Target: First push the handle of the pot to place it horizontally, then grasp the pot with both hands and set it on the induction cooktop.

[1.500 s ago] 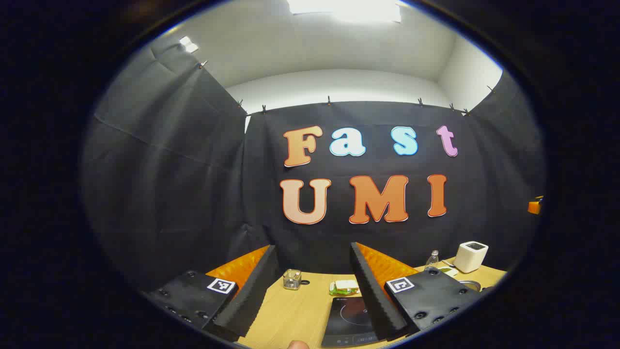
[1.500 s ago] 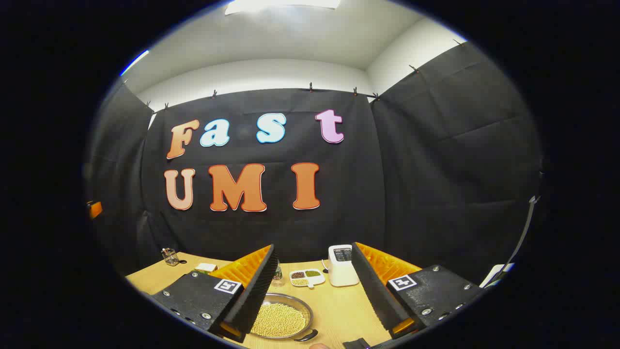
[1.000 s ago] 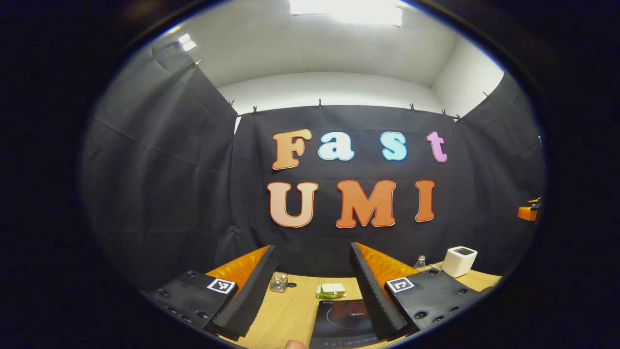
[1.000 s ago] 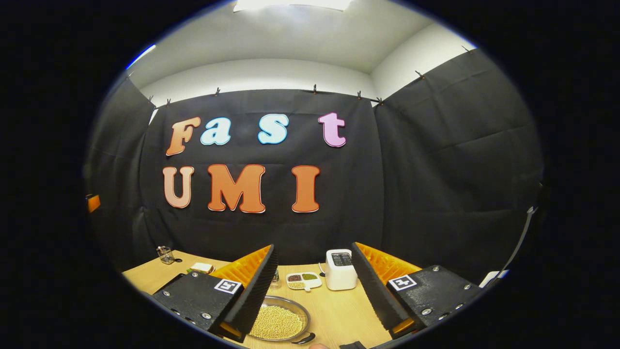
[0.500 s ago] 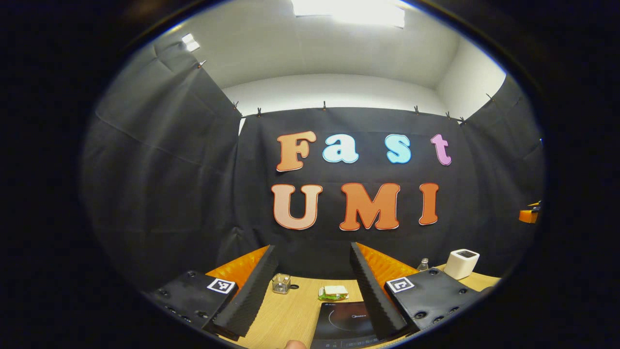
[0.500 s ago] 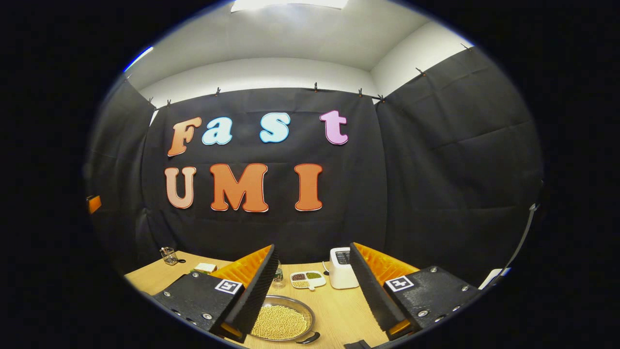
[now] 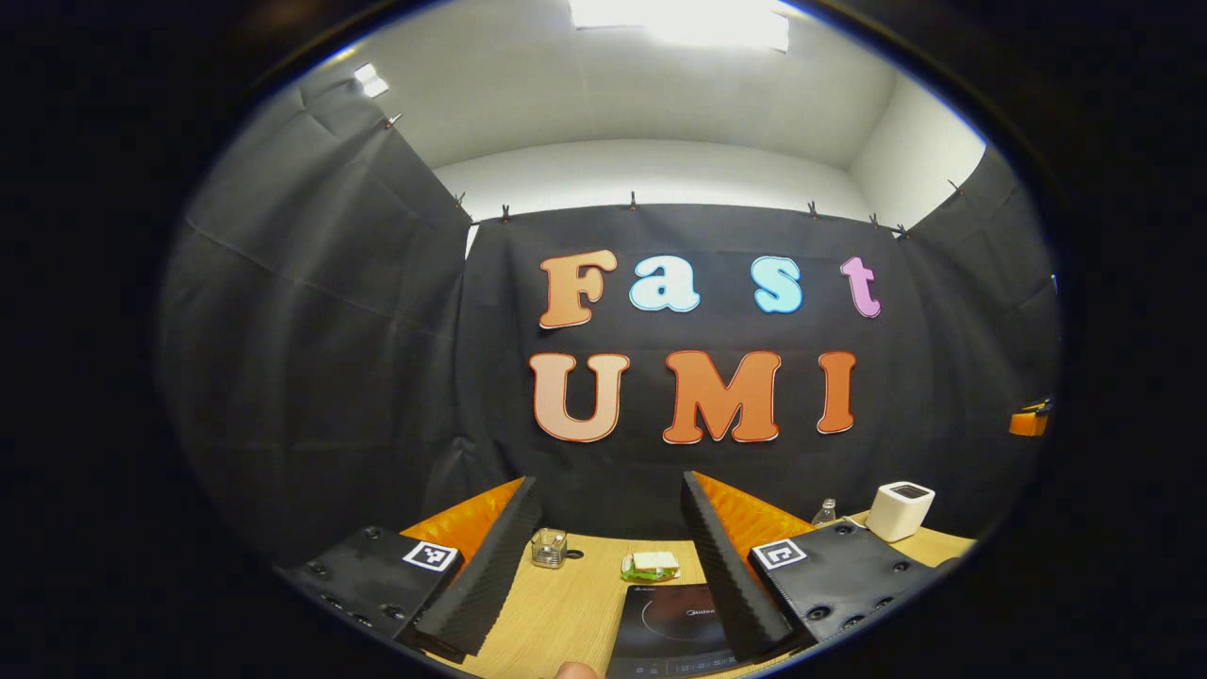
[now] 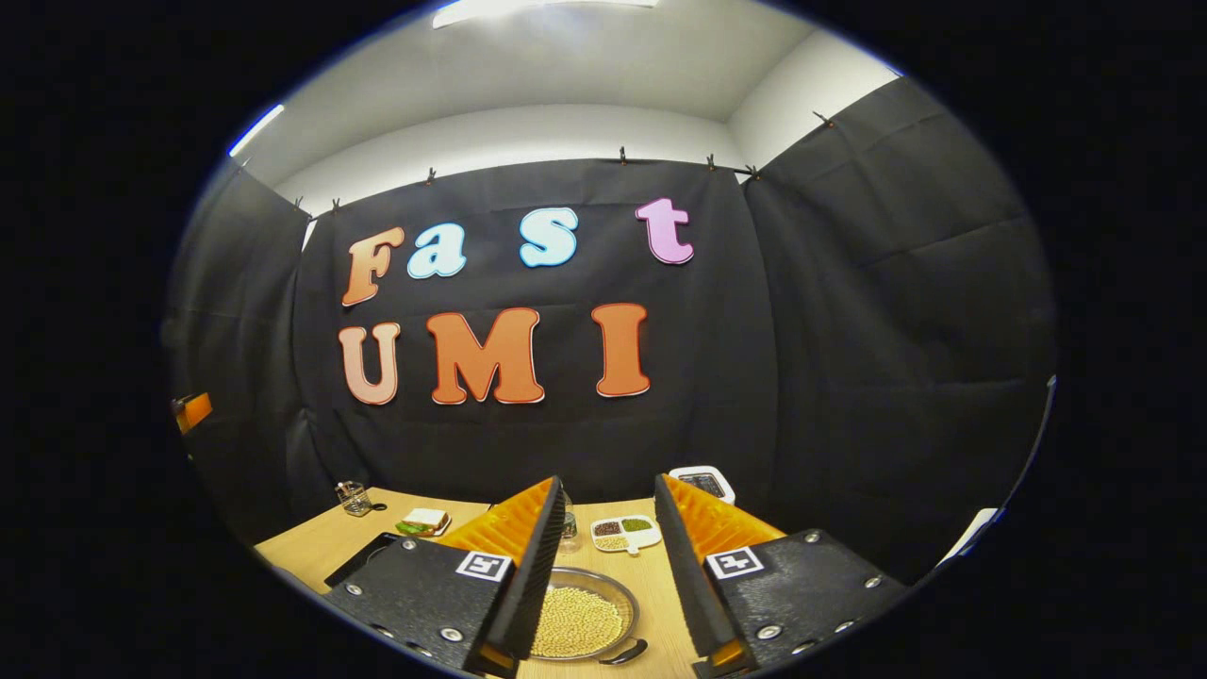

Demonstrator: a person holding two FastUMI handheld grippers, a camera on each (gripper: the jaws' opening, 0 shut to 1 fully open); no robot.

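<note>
Wooden bench [image 7: 566,608] under both grippers, black cloth walls on three sides, white ceiling with a bright light panel above.

Left gripper [image 7: 611,495]: fingers spread wide, nothing between them, touching nothing. Left gripper view, left to right on the bench: small glass jar [image 7: 548,548] near the back edge, sandwich [image 7: 649,564] beside it, black cooktop [image 7: 671,630] at the front edge with its right side hidden behind the right finger. Clear bottle [image 7: 824,512] and white box-shaped appliance [image 7: 899,510] toward the right back corner. A fingertip [image 7: 575,670] of the person shows at the very bottom.

Right gripper [image 8: 609,495]: fingers narrower apart than the left's, gap still clear, holding nothing. Right gripper view, left to right: glass jar [image 8: 354,498] at the left back edge, sandwich [image 8: 424,521], corner of the cooktop [image 8: 363,562] just in front of it, then the pot [image 8: 583,624].

Pot is a shallow metal pan full of pale beans, sitting on bare wood to the right of the cooktop, directly below the right gripper's gap. One dark handle [image 8: 627,652] sticks out at its front right rim. Behind it: divided dish [image 8: 625,533] with three kinds of beans, white appliance [image 8: 700,482] partly behind the right finger.
</note>
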